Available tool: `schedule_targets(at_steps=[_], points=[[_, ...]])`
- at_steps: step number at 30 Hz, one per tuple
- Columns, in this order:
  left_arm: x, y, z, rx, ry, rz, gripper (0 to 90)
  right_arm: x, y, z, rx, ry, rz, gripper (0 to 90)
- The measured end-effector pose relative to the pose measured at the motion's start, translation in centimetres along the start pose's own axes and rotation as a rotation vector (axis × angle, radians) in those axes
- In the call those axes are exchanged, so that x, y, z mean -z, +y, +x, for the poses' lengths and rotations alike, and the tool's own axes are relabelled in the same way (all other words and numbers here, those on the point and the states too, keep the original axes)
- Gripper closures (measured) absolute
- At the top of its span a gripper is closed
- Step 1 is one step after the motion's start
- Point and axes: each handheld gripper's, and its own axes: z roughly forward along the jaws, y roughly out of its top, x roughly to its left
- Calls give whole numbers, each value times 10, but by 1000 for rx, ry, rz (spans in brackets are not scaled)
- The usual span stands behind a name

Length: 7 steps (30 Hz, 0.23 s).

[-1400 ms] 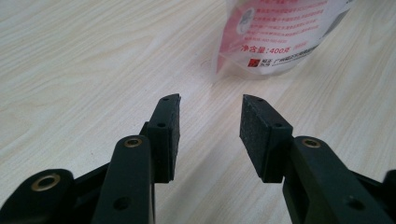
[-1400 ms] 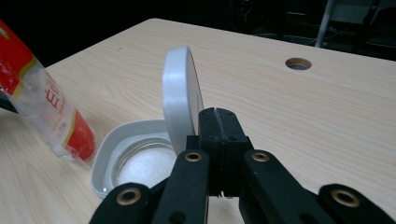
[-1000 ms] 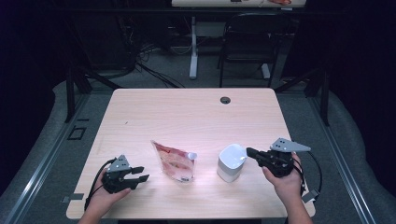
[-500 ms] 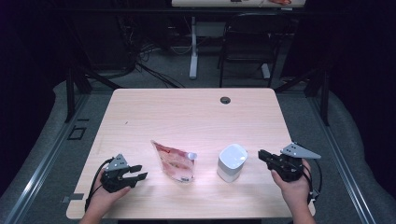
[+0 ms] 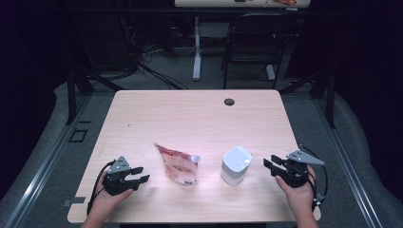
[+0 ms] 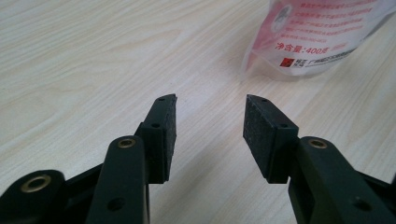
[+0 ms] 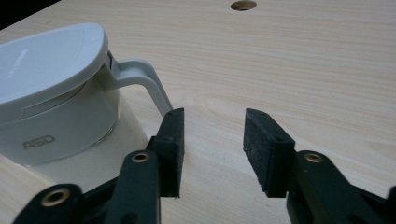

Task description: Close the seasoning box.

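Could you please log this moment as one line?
left gripper: open, near pouch | right gripper: jaws just opened, nothing between, beside jug handle | table: pouch, jug

One wooden table [image 5: 199,118] with one round hole [image 5: 229,101] near its far edge. On it lie one red and clear pouch [image 5: 177,164] and one white lidded jug [image 5: 235,165]. Two black grippers, a left gripper [image 5: 139,175] and a right gripper [image 5: 268,166], one in each hand
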Motion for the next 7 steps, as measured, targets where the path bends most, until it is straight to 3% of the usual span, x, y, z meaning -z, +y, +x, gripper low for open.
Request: schedule_targets(at_steps=[7], points=[[-2, 1, 1, 4, 10, 0, 520, -5, -5, -2, 9, -24, 16, 535]])
